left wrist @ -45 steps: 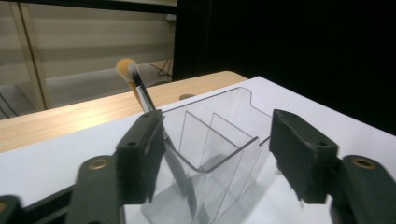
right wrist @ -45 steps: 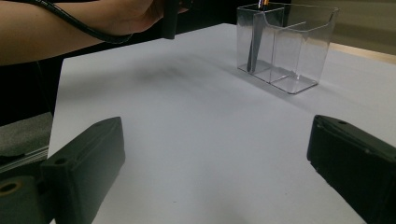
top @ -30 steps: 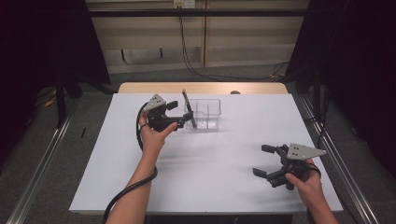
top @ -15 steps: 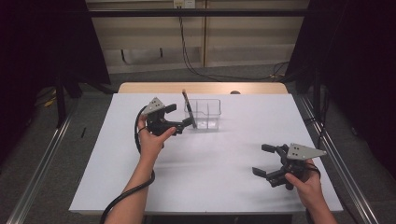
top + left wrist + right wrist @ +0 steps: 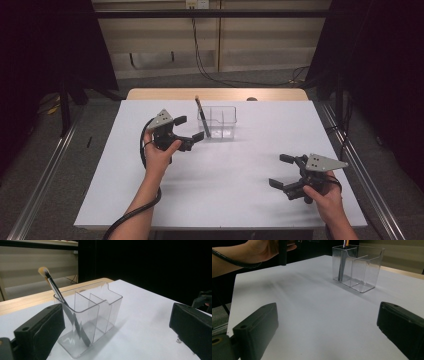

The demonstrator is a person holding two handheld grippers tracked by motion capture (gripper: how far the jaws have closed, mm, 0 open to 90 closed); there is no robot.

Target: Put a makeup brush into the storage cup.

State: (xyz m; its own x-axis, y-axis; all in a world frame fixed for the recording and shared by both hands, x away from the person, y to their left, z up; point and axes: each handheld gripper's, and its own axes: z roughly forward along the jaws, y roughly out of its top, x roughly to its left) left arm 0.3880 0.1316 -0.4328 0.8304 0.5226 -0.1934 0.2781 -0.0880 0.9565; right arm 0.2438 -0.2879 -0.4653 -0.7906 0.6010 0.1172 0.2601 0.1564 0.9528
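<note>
One brush (image 5: 201, 117) in one clear organizer (image 5: 222, 121), two claws, left (image 5: 189, 133) just spread, right (image 5: 286, 171) released.

White table (image 5: 210, 200) — clear organizer (image 5: 222, 122) standing on it.

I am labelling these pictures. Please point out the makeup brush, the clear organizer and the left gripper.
makeup brush (image 5: 44, 271): left gripper view, on its bristle tip.
clear organizer (image 5: 223, 121): high view, on its front wall.
left gripper (image 5: 188, 131): high view, midway between its open fingers.

Black grippers (image 5: 187, 132), blocky jaws, grey three-cornered plates, trailing black cable
</note>
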